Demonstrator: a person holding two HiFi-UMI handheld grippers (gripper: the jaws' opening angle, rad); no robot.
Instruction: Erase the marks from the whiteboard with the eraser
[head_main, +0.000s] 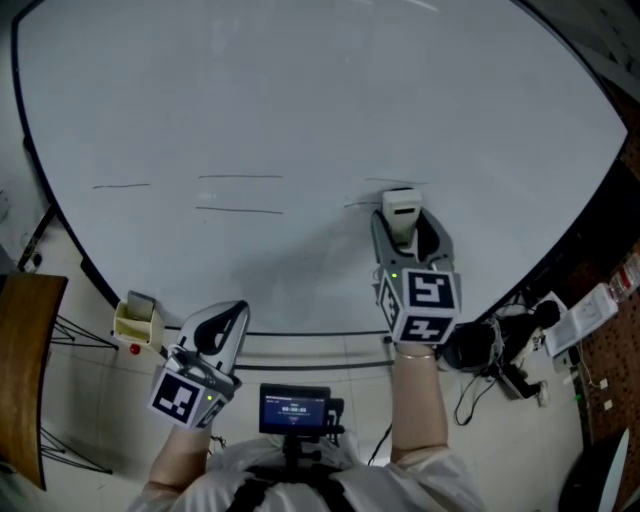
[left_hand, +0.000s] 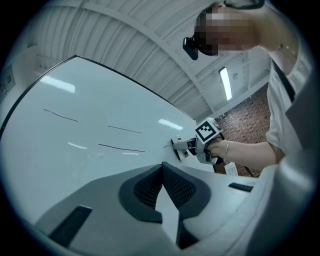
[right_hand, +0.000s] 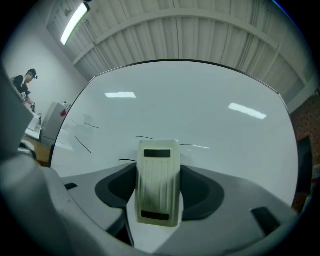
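Right gripper (head_main: 403, 226) clamps a cream ribbed plastic eraser (right_hand: 158, 182) against the white whiteboard (head_main: 300, 90) by thin black marks (head_main: 240, 210); left gripper (head_main: 232, 312) sits closed, empty.

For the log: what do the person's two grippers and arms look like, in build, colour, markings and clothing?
The left gripper and right gripper are light grey moulded shells with dark ribbed pads inside the jaws. Each carries a white cube with black square markers and a small green light. White sleeves end near the elbows; a thin bracelet circles the right wrist.
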